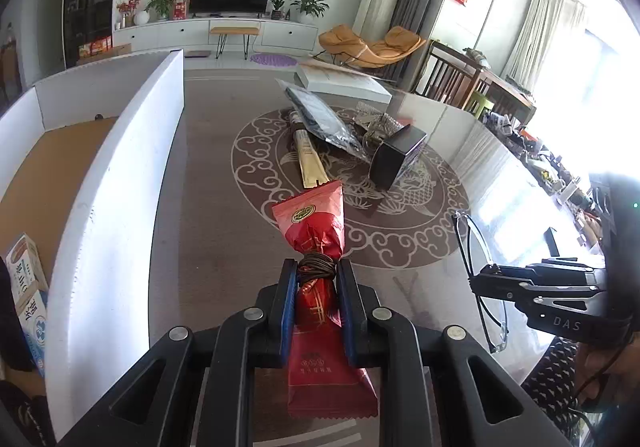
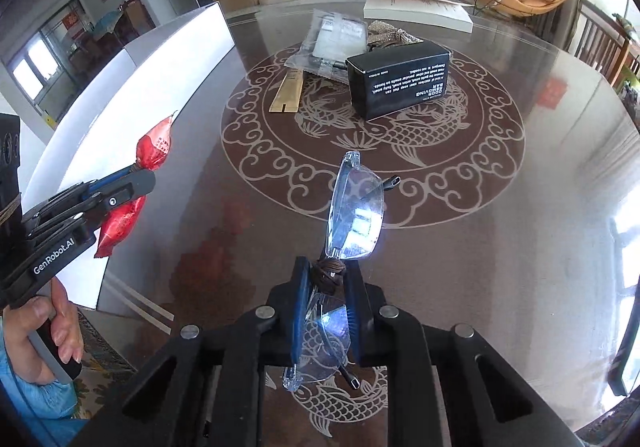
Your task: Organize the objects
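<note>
— The left claw (image 1: 317, 275), raised over the bench (image 1: 208, 207), is clamped on a red snack packet (image 1: 316, 231) at its pinched middle, just beside the white box (image 1: 120, 183). And the right one?

— The right claw (image 2: 327, 279), held level by a hand below the frame, grips a pair of clear glasses (image 2: 354, 207) by the bridge, lenses upright. A black carton (image 2: 400, 83), gold sleeve (image 2: 288, 95) and plastic bag (image 2: 332, 39) lie mid-bench, well apart.
</note>
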Demonstrator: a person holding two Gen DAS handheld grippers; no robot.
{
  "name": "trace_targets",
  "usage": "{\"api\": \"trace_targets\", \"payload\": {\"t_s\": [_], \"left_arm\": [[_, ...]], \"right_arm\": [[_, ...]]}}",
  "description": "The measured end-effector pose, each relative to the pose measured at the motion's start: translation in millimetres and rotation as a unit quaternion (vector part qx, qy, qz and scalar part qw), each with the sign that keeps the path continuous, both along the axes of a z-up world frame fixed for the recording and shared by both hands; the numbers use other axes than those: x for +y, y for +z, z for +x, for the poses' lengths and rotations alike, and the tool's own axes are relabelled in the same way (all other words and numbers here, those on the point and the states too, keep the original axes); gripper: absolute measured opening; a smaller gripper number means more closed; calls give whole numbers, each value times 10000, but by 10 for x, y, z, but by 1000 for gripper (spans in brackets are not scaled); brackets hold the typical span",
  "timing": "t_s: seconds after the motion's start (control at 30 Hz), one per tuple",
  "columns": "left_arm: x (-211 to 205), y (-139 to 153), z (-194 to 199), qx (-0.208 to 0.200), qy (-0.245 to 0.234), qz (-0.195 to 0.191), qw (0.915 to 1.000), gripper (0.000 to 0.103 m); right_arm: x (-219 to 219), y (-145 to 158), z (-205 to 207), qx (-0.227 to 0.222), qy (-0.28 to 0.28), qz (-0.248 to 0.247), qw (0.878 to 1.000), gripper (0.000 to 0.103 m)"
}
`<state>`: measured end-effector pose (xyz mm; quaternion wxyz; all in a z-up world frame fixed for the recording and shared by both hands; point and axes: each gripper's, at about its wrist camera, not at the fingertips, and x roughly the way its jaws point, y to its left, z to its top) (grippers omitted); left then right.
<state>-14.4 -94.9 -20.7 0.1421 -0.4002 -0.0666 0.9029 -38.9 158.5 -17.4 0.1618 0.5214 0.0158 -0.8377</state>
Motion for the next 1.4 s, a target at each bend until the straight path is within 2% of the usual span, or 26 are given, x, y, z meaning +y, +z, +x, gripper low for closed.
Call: {"api": "trace_targets", "payload": {"t_s": [0.17,0.3,0.43,0.5,0.57,0.6,0.63,0.67,0.7,0.73,0.8,0.87,0.93,1.0,1.13,1.17,1.2,1.27,1.33,1.4], "left_arm": [[-444,555,311,504,262,175,9982,19],[-1040,803,437,635,847,-134,9943,19],[-1686,758,449,423,1610,-508,9847,19],[-1956,670,460,241,1922,-575,9794,19],[-2130,549,460,6,2282,-784,9704,22],[-2206,482,443,-128,2390,-814,9675,33],[-2264,403,428,-260,2479,-792,9652,44],[-2316,347,420,-345,2572,-750,9628,69],[-2348,317,441,-345,2666,-703,9606,81],[-2356,306,469,-279,2730,-656,9594,82],[-2314,306,479,-184,2717,-622,9602,82],[-2213,311,446,-123,2638,-672,9621,82],[-2027,359,435,-41,2425,-688,9677,82],[-1776,426,431,98,2089,-617,9759,82],[-1085,530,448,273,1123,-310,9928,82],[-880,531,458,267,831,-226,9959,85],[-680,514,461,235,532,-158,9982,92],[-289,430,451,163,35,-83,9998,99],[46,261,398,27,-269,-150,9995,100],[289,24,297,-113,-362,-291,9989,100]], "right_arm": [[-347,398,57,302,307,-334,9985,18],[-999,756,67,576,868,-804,9913,18],[-1788,1036,96,697,1566,-1184,9780,18],[-2162,1069,121,735,1866,-1176,9726,18],[-2485,1028,149,760,2101,-1147,9680,19],[-2606,978,134,716,2192,-1181,9658,25],[-2725,906,102,602,2268,-1177,9649,45],[-2820,830,68,478,2294,-1136,9655,58],[-2868,770,41,408,2272,-1135,9663,69],[-2867,738,24,420,2216,-1185,9670,69],[-2765,728,21,502,2120,-1294,9674,69],[-2557,741,28,729,1951,-1324,9691,78],[-2261,742,13,1011,1639,-1244,9734,93],[-1902,670,-24,1231,1217,-1092,9788,97],[-1055,265,-206,1329,124,-393,9903,98],[-826,133,-263,1253,-181,-186,9918,98],[-607,7,-298,1191,-463,-26,9918,98],[-178,-169,-329,1118,-943,179,9891,98],[173,-300,-330,1036,-1316,288,9855,98],[442,-383,-328,1016,-1555,347,9820,98]]}}
